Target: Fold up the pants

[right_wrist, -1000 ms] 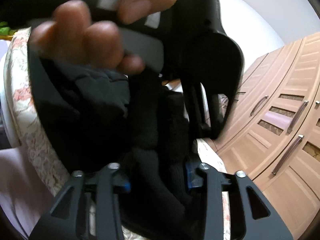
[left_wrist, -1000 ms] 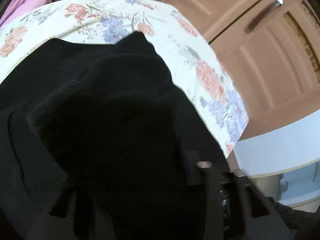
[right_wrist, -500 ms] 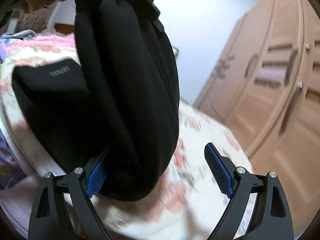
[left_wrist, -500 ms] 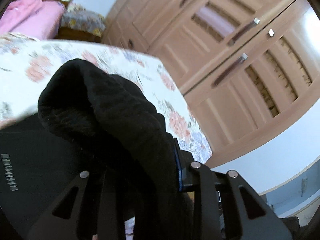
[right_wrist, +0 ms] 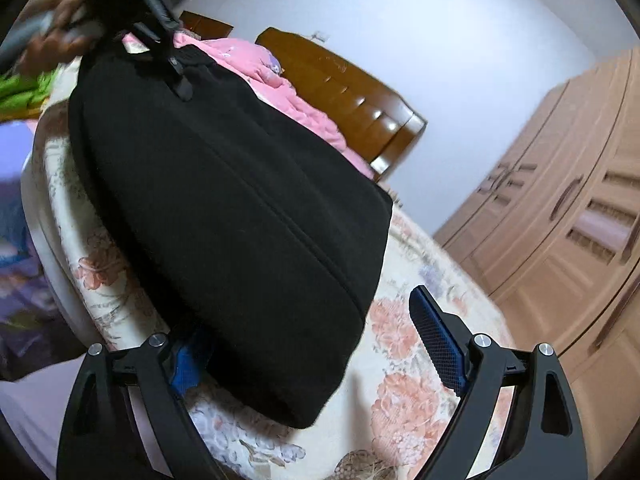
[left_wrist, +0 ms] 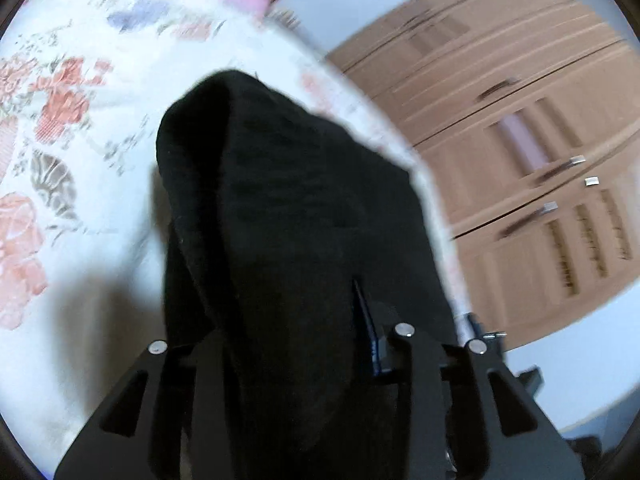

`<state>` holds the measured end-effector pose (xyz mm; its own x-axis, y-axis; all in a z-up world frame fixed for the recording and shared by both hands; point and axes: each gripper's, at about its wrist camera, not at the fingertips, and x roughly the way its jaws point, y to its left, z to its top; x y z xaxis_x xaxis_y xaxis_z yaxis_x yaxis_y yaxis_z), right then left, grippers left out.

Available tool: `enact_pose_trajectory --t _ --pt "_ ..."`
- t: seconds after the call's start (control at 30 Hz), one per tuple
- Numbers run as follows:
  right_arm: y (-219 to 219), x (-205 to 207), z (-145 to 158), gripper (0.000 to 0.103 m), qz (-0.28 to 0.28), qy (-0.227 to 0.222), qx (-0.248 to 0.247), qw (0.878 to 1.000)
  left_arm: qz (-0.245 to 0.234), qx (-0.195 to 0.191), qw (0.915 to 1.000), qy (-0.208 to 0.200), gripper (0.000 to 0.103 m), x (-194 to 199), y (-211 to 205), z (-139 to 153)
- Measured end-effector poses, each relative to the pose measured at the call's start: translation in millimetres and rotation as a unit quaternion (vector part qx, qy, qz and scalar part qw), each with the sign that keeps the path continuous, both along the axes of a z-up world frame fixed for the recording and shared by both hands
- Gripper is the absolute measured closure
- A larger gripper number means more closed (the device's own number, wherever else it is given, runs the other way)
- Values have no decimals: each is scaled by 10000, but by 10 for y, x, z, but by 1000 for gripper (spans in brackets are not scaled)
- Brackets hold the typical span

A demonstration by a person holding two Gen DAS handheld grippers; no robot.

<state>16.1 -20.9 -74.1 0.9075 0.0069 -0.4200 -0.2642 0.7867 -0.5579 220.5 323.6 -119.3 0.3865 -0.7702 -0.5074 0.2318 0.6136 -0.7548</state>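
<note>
Left tongs (left_wrist: 280, 344) clamped on black pants (right_wrist: 224, 216), easing open; right tongs (right_wrist: 316, 352) apart, pants edge at 9 o'clock pad. Pants lifted over floral bed (right_wrist: 404, 320). Mid-fold; next: lay flat, release.

Floral bedspread (right_wrist: 404, 332), pink quilt (right_wrist: 280, 80), wooden wardrobe (right_wrist: 560, 216).
</note>
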Motion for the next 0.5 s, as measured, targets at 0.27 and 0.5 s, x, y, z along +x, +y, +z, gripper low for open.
enact_pose_trajectory --t 0.27,0.5 --pt "-29 -49 -37 17 -249 -4 298 9992 -54 871 9919 -922 72 -87 -284 530" --pt "129 -193 -81 17 -221 70 381 9990 84 1073 9921 -641 68 107 -377 567"
